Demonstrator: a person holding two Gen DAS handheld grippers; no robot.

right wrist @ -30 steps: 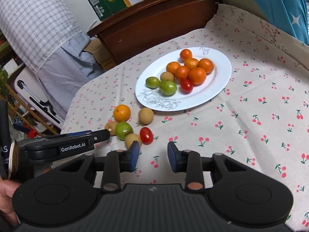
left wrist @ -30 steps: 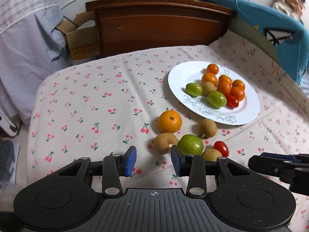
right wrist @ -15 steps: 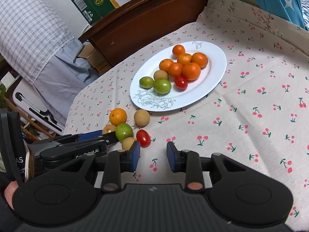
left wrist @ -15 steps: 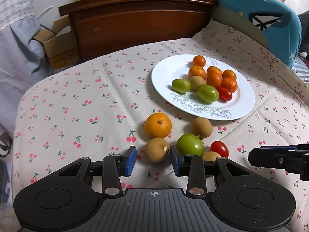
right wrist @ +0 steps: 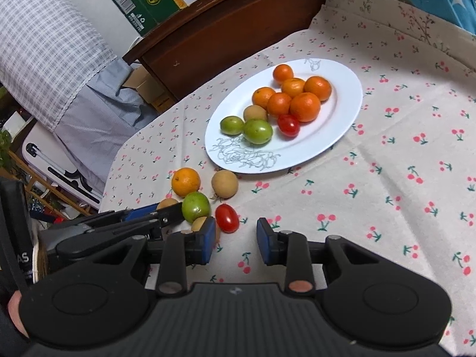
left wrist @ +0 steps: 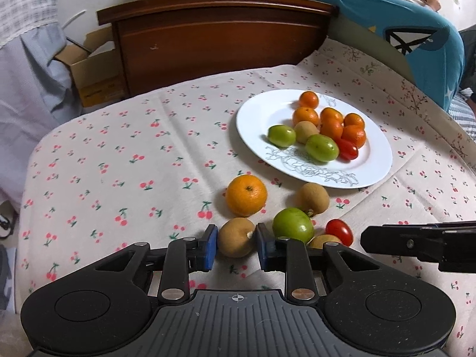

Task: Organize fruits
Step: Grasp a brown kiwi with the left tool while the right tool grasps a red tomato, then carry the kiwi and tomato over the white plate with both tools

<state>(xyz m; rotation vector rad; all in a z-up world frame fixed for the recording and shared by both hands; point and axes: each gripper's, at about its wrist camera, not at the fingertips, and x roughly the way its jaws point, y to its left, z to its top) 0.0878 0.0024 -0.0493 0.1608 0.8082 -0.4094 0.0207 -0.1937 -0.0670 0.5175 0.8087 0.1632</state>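
Note:
A white plate (left wrist: 258, 119) holds several small oranges, two green fruits, a brown one and a cherry tomato. Loose on the cherry-print cloth in front of it lie an orange (left wrist: 246, 195), a brown fruit (left wrist: 314, 197), a green fruit (left wrist: 293, 226), a cherry tomato (left wrist: 339, 232) and another brown fruit half hidden behind my finger. My left gripper (left wrist: 235, 242) is shut on the nearest brown fruit (left wrist: 233, 235), its blue pads against both sides. My right gripper (right wrist: 236, 238) stands open over bare cloth, with the cherry tomato (right wrist: 227, 218) just ahead of its left finger.
A dark wooden headboard (left wrist: 214, 38) rises behind the cloth, with boxes on top and an open cardboard box (left wrist: 89, 74) to its left. A blue cushion (left wrist: 401, 38) borders the right side. A person sits at the far right. The cloth drops off at the left edge.
My left gripper has moved forward until the brown fruit sat between its pads, and the jaws have closed on it. The right gripper has barely shifted.

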